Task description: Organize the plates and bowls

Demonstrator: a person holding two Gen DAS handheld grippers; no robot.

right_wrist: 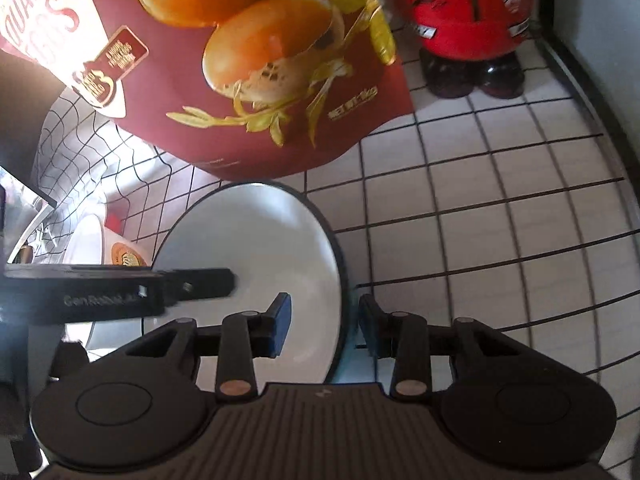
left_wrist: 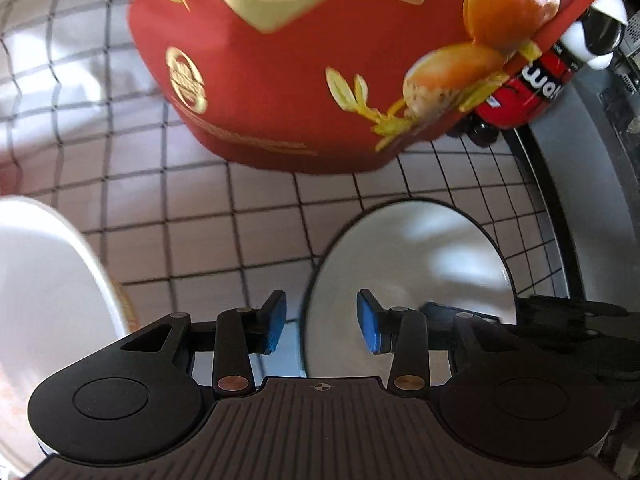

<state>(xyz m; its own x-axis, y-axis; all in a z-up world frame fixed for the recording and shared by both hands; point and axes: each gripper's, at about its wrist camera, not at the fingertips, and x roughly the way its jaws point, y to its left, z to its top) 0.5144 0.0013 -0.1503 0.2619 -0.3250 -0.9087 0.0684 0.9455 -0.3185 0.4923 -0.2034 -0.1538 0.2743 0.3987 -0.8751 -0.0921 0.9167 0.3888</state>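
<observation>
A round white plate with a thin dark rim (left_wrist: 416,276) lies on the white tablecloth with a black grid (left_wrist: 260,216), just in front of a large red carton printed with gold ornaments and eggs (left_wrist: 288,80). The left gripper (left_wrist: 322,322) has its blue-padded jaws parted around the plate's left edge. The right gripper (right_wrist: 324,326) stands likewise parted astride the plate's right edge (right_wrist: 256,248). A white bowl with an orange pattern (left_wrist: 44,292) sits left of the plate. A dark bottle with a red label (right_wrist: 466,20) stands beside the carton.
</observation>
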